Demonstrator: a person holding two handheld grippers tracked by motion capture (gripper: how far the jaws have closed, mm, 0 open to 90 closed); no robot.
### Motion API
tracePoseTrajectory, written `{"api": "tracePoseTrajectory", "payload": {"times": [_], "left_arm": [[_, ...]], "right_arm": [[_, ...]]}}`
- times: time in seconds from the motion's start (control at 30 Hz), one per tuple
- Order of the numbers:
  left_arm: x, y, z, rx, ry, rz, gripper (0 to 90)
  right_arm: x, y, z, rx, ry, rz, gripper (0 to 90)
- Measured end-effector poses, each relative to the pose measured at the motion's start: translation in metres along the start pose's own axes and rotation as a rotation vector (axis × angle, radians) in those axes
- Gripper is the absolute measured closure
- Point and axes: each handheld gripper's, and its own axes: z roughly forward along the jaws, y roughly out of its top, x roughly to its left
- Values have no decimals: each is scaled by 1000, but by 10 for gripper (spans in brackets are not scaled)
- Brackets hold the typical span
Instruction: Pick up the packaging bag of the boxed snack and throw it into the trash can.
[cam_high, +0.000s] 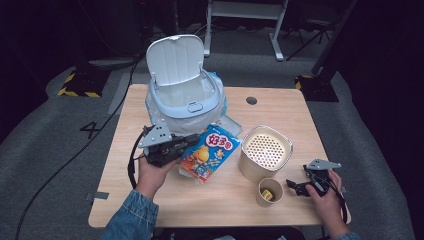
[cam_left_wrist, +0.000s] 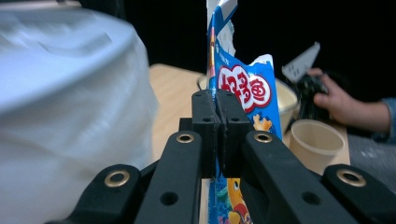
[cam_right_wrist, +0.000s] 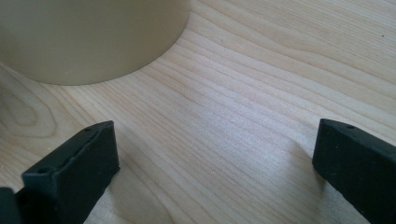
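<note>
Your left gripper (cam_high: 191, 139) is clamped on the edge of the snack bag (cam_high: 210, 151), the jaws pressed together with only the thin film between them, as the left gripper view shows (cam_left_wrist: 217, 126). The bag (cam_left_wrist: 243, 93) hangs just in front of the open-lidded white bin (cam_high: 184, 85), lower than its rim, with its far end over the table (cam_high: 150, 200).

Finding one: the hold is on a narrow strip of slick film. A quick swing toward the bin could let the bag slide out and drop short of the bin, onto the table in front of it.

Finding two: the bin's liner billows out around the rim (cam_left_wrist: 70, 116) right beside your jaws. If you carry the bag in low, the corner may catch the liner and drag it, or fold the bag against the bin's front wall.

Finding three: the perforated beige container (cam_high: 265, 152) and the paper cup (cam_high: 270, 191) stand to the right of the bin and nearer you. A trailing bag end could brush them; the cup looks light and would tip easily. It seems to hold a small yellow item, though that is too small to identify.

Your right gripper (cam_high: 300, 187) rests on the table beside the cup, jaws spread wide and empty (cam_right_wrist: 212, 154). A careless nudge from that side would push the cup.
</note>
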Motion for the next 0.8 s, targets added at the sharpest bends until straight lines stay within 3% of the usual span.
{"api": "tracePoseTrajectory", "payload": {"times": [0.1, 0.27, 0.67, 0.8], "left_arm": [[3, 9, -7, -65, 23, 1, 877], [7, 17, -9, -112, 27, -14, 878], [13, 55, -12, -122, 72, 8, 878], [13, 72, -13, -120, 84, 37, 878]], "right_arm": [[0, 0, 0, 0, 0, 0, 3], [0, 0, 0, 0, 0, 0, 3], [0, 0, 0, 0, 0, 0, 4], [0, 0, 0, 0, 0, 0, 3]]}}
